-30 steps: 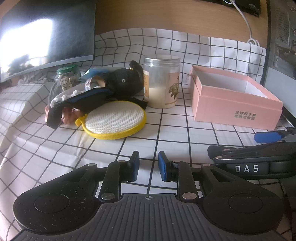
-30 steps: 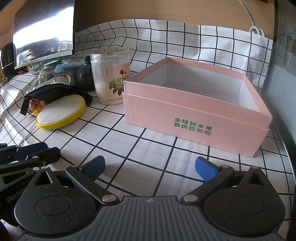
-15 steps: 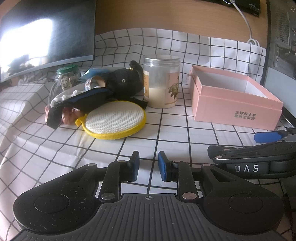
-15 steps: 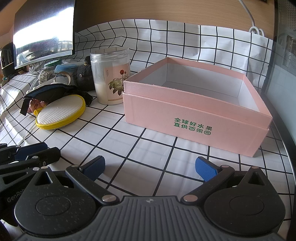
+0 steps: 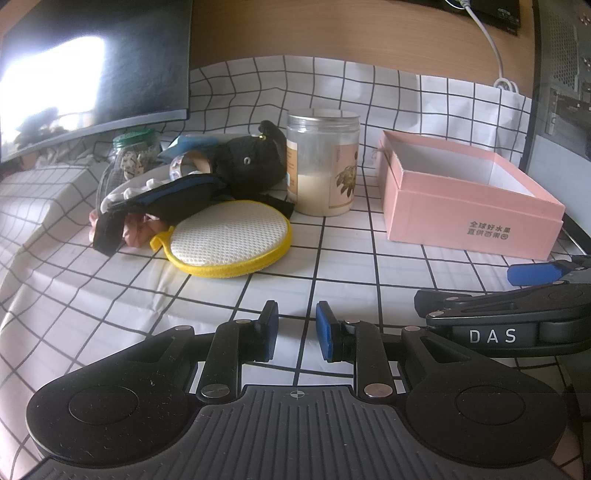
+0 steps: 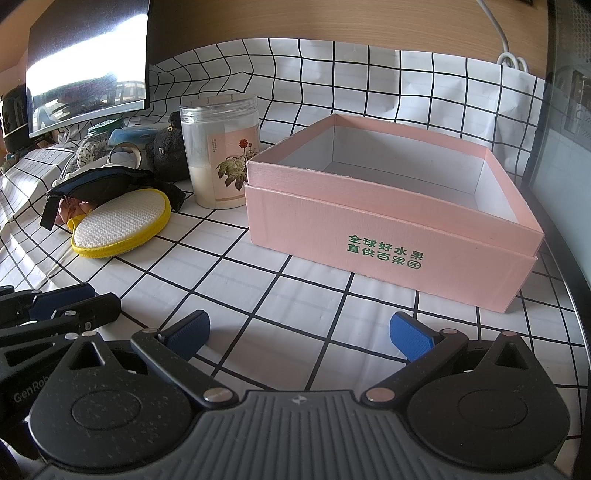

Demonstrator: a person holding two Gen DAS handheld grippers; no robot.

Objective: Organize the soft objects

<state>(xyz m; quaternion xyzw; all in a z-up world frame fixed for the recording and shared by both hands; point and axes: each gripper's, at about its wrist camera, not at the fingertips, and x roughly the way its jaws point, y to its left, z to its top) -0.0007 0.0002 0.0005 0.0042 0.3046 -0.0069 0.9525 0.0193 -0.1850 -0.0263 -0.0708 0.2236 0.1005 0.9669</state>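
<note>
A white cloth with a black grid (image 5: pixel 354 266) covers the desk and runs up the wooden wall (image 5: pixel 332 29) behind. A clear plastic jar (image 5: pixel 323 162) with a flower label stands upright, partly filled with something pale, between the pile on the left and the box on the right; a small glass jar with a green lid (image 5: pixel 135 153) and a roll of tape (image 5: pixel 188 164) sit further left. A dark monitor (image 5: pixel 92 62) stands at the back left, a white cable (image 5: pixel 495 55) hangs down the wall, and a computer case (image 5: pixel 561 74) stands at the right edge.

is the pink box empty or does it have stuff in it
Empty: the pink box has no lid on and only its bare white floor and inner walls show.
</note>
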